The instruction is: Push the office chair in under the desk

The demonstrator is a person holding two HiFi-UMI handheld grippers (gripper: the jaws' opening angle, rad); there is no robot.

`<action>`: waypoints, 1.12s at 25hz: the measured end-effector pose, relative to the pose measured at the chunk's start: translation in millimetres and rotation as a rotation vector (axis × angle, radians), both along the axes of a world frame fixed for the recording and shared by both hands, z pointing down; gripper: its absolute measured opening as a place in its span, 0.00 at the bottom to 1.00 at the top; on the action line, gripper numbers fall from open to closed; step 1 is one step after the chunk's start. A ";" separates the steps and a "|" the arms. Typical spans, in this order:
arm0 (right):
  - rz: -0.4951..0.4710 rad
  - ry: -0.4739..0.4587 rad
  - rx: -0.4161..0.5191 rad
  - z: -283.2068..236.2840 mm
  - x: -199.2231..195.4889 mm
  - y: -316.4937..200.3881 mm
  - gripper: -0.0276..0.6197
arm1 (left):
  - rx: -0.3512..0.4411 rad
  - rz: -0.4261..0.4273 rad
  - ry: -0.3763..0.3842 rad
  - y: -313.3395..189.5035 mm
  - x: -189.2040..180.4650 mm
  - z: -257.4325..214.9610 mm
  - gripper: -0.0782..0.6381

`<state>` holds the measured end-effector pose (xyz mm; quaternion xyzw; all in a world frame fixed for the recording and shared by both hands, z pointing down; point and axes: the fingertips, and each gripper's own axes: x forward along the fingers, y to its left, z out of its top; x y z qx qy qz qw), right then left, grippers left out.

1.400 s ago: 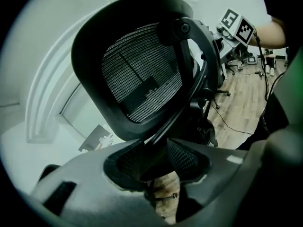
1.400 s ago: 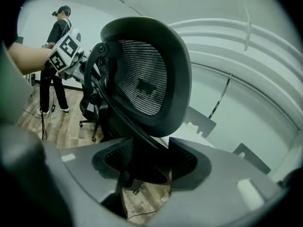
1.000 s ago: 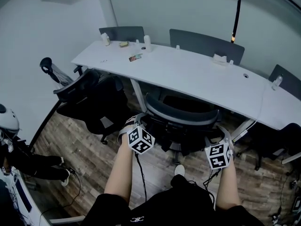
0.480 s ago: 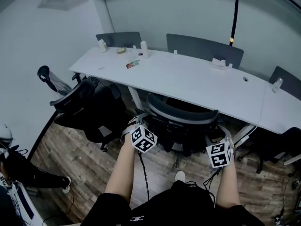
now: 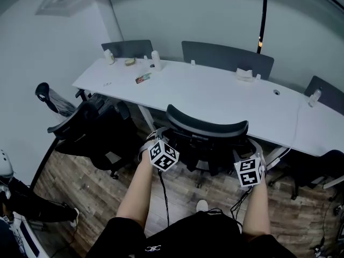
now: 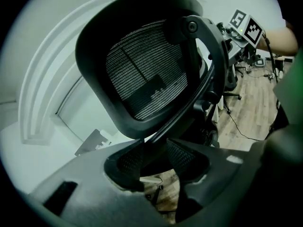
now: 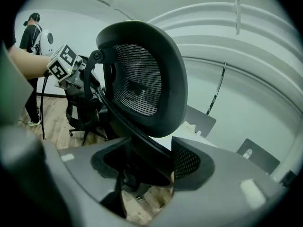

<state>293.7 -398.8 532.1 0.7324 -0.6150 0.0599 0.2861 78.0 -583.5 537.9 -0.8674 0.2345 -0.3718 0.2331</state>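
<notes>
Black office chair, seat toward desk

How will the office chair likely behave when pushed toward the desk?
Probably rolls easily: the office chair stands on smooth wood floor. May swivel if the left gripper and right gripper, clamped on either side of its backrest frame, push unevenly. The frame looks stiff; the mesh would give.

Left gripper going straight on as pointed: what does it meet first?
The left gripper meets the office chair at once: its back frame sits between the jaws. Behind that, likely the desk.
</notes>
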 end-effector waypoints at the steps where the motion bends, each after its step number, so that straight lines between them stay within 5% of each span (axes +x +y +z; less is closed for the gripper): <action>1: 0.001 -0.001 -0.001 -0.2 6.0 -3.7 0.46 | -0.001 -0.002 -0.001 -3.5 5.9 0.4 0.32; 16: 0.045 -0.016 -0.013 -3.5 78.4 -42.7 0.46 | -0.068 -0.007 0.122 -49.6 83.1 -3.1 0.29; 17: 0.049 -0.016 -0.011 -4.0 81.6 -44.6 0.46 | -0.124 -0.014 0.078 -50.4 83.3 7.9 0.26; 18: 0.053 -0.016 -0.008 -4.1 84.6 -46.5 0.46 | -0.213 -0.017 -0.009 -47.2 81.5 29.0 0.11; 20: 0.064 -0.022 -0.004 -3.6 89.2 -49.8 0.46 | -0.339 -0.015 -0.143 -38.1 77.6 74.5 0.12; 28: 0.081 -0.011 -0.015 -5.0 106.6 -62.3 0.46 | -0.342 -0.045 0.003 -19.4 83.6 123.4 0.12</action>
